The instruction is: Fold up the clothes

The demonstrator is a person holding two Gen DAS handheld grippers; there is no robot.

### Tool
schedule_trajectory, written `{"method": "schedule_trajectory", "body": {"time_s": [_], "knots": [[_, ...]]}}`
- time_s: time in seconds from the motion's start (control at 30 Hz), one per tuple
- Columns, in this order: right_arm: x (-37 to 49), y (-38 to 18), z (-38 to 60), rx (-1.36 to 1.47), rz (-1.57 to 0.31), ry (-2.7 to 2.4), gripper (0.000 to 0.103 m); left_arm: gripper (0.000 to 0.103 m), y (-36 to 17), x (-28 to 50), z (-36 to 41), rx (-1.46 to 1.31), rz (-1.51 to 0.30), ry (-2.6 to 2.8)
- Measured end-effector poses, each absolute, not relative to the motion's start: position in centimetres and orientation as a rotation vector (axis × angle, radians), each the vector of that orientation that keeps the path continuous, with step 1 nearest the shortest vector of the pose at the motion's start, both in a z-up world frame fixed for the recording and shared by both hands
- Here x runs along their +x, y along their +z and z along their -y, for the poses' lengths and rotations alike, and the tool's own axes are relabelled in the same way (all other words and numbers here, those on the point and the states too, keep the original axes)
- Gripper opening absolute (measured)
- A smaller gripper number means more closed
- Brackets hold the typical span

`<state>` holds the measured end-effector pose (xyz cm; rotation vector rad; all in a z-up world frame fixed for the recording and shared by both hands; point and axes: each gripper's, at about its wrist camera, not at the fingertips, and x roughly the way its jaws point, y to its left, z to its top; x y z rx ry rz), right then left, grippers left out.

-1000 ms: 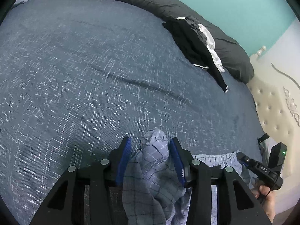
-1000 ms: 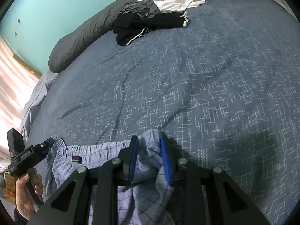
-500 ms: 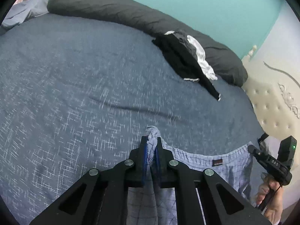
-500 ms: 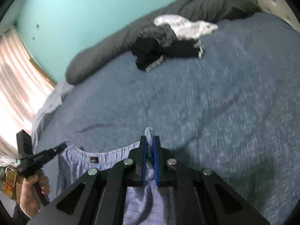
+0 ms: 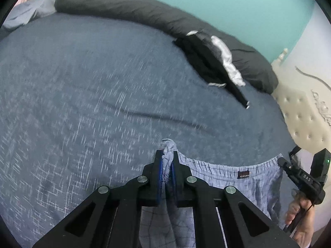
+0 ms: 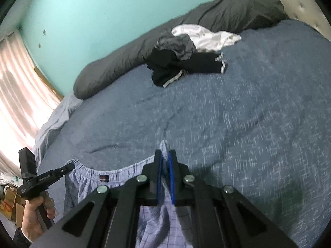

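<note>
Light blue checked shorts [image 5: 217, 175] hang by their elastic waistband, stretched between my two grippers above the blue bed cover. My left gripper [image 5: 167, 155] is shut on one bunched end of the waistband. The right gripper [image 6: 165, 155] is shut on the other end [image 6: 164, 144]. A small dark label [image 6: 104, 178] shows on the waistband. The legs of the shorts [image 6: 161, 223] drop out of sight behind the jaws. Each wrist view shows the other gripper: the right one [image 5: 285, 165] at lower right, the left one [image 6: 66, 168] at lower left, both held by a hand.
The bed [image 5: 82, 103] has a dark blue speckled cover. A pile of black, grey and white clothes [image 6: 186, 57] lies at the far side against a long dark grey pillow [image 6: 124, 57]. A cream tufted headboard [image 5: 302, 113] stands right; a curtained window [image 6: 18, 95] is left.
Both grippers closed from open onto the waistband ends, then rose, lifting the shorts off the bed and pulling the waistband taut between them.
</note>
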<state>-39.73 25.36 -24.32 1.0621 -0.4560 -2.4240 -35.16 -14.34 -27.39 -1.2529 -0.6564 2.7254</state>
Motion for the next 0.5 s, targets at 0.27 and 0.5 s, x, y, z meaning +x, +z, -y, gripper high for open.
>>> {"method": "schedule_trajectory", "body": {"time_s": [0.27, 0.5], "knots": [[-40.5, -26.4, -25.8, 1.187, 0.506, -2.429, 0.008, 0.012, -28.6, -35.2, 14.5, -1.319, 0.671, 2.691], [-40.3, -26.2, -27.6, 1.204, 0.580, -2.504, 0.017, 0.042, -28.1, -34.4, 16.4, -1.324, 0.763, 2.747]]}}
